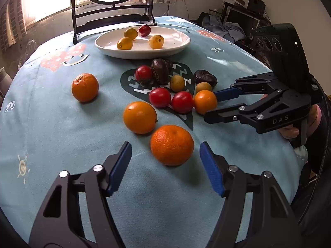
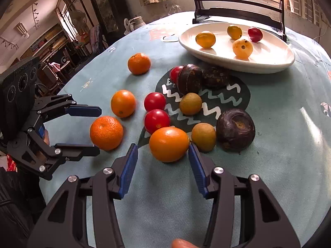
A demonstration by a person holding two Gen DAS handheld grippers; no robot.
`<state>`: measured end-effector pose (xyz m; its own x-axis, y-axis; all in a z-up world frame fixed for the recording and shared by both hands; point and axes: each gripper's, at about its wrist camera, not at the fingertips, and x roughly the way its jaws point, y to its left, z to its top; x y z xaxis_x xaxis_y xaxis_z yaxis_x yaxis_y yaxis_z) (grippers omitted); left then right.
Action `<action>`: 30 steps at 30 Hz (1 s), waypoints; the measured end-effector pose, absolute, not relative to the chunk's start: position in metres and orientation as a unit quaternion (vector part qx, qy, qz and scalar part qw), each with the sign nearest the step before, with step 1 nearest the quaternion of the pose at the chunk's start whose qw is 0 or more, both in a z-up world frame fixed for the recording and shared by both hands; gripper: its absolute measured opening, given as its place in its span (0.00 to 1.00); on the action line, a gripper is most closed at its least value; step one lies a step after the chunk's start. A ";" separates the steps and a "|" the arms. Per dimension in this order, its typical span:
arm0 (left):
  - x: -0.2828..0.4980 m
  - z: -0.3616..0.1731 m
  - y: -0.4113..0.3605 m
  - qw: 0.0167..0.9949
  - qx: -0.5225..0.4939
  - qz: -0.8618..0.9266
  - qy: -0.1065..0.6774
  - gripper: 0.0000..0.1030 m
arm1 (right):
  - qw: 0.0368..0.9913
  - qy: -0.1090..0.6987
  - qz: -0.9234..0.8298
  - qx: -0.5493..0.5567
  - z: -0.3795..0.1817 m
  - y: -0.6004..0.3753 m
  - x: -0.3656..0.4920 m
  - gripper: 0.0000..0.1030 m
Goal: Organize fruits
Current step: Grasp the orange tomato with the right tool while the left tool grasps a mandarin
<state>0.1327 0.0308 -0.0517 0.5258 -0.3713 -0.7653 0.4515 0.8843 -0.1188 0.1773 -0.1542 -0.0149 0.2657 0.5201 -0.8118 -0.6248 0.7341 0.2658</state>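
A worktop [image 1: 51,136] draped in a pale blue cartoon-print cloth fills a cluttered room, a window glowing behind. At its far edge a white oval plate [image 1: 175,47] holds three yellow fruits and one red. The right claw [image 2: 163,161], stamped "DAS", stands part-open around a smooth orange [image 2: 168,144], its right pad just at the skin. The left claw [image 1: 165,166] gapes wide either side of a dimpled mandarin [image 1: 172,144], clear of it. Cherry tomatoes [image 1: 160,97] and dark passion fruit [image 2: 235,129] lie scattered between.
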 end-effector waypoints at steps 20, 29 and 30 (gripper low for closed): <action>0.144 -0.062 0.017 0.859 0.030 -0.236 0.453 0.51 | 0.803 0.490 0.336 -0.041 -0.016 -0.152 0.183 0.37; 0.147 -0.063 0.022 0.860 0.011 -0.232 0.455 0.44 | 0.806 0.486 0.336 -0.040 -0.014 -0.152 0.182 0.37; 0.147 -0.063 0.022 0.860 0.011 -0.232 0.455 0.44 | 0.807 0.484 0.337 -0.040 -0.013 -0.152 0.182 0.37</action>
<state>0.1471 0.0219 -0.0630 0.4783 -0.3898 -0.7870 0.4096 0.8917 -0.1927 0.1821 -0.1523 -0.0133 0.3053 0.5046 -0.8075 -0.5817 0.7702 0.2614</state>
